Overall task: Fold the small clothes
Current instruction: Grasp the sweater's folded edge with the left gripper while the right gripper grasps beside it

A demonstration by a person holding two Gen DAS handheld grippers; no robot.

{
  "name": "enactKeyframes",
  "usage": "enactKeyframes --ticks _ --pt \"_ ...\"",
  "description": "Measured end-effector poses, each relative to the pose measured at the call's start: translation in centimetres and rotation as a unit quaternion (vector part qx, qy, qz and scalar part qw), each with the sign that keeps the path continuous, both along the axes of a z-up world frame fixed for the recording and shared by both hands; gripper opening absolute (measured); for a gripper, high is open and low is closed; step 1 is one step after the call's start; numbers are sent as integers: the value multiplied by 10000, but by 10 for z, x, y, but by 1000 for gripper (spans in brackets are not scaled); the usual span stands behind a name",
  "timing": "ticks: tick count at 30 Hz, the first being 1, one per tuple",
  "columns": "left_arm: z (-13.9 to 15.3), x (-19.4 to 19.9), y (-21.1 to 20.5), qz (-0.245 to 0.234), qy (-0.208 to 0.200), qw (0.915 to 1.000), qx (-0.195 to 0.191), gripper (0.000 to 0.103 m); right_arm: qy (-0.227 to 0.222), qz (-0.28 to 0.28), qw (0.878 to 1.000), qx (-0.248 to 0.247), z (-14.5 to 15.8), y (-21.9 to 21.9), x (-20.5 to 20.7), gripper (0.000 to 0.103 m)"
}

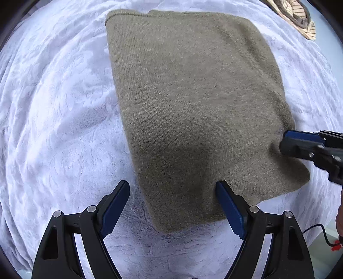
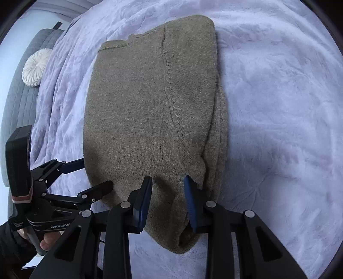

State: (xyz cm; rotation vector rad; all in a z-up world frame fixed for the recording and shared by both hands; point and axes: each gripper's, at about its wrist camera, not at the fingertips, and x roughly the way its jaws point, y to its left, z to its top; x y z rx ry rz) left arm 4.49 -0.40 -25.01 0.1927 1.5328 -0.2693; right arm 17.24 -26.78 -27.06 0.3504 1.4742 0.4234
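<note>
A bed fills both views, covered by a pale lavender plush blanket (image 2: 278, 85) with an embossed, crinkled texture. At its left side stands a grey quilted headboard (image 2: 19, 94) with a round white pleated cushion (image 2: 35, 67) against it. A striped fabric item (image 1: 298, 17), possibly another garment, lies at the far edge.

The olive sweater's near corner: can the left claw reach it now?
Probably yes. The left claw is open and straddles the near edge of the olive sweater; nothing lies between them on the white blanket.
</note>
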Motion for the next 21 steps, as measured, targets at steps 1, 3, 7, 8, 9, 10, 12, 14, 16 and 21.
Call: enactKeyframes --ticks 1,3,7,8,9,10,12,14,16,21 --pt "2 -1 3 -5 -24 10000 -81 84 -82 87 9999 4 7 3 -3 36" --pt "5 -4 7 -17 -57 9997 -217 84 -134 261 9995 96 16 11 -10 40" --pt "-6 -4 14 -49 19 9999 -114 84 2 265 9991 -318 3 15 -18 46" --pt "-11 -4 15 -59 89 9999 -66 84 84 192 9985 -505 -4 13 -20 46" --pt "-14 -3 15 -58 162 9998 -51 84 195 92 9979 -618 -12 9 -21 46" --pt "-17 -3 16 -64 213 9997 -54 84 255 6 9973 -687 -14 6 -22 46" --pt "-12 0 22 -115 135 9997 -155 84 242 -207 9968 -740 -10 -5 -22 46" --pt "3 5 36 -54 -32 9991 -414 84 39 -505 9965 -668 5 -21 -21 46" --pt "15 15 51 124 -88 9970 -755 84 -142 -801 9950 -575 18 -37 -16 53" --pt "12 47 75 538 -16 9929 -1060 84 -327 -1387 9898 44 24 -58 14 69"
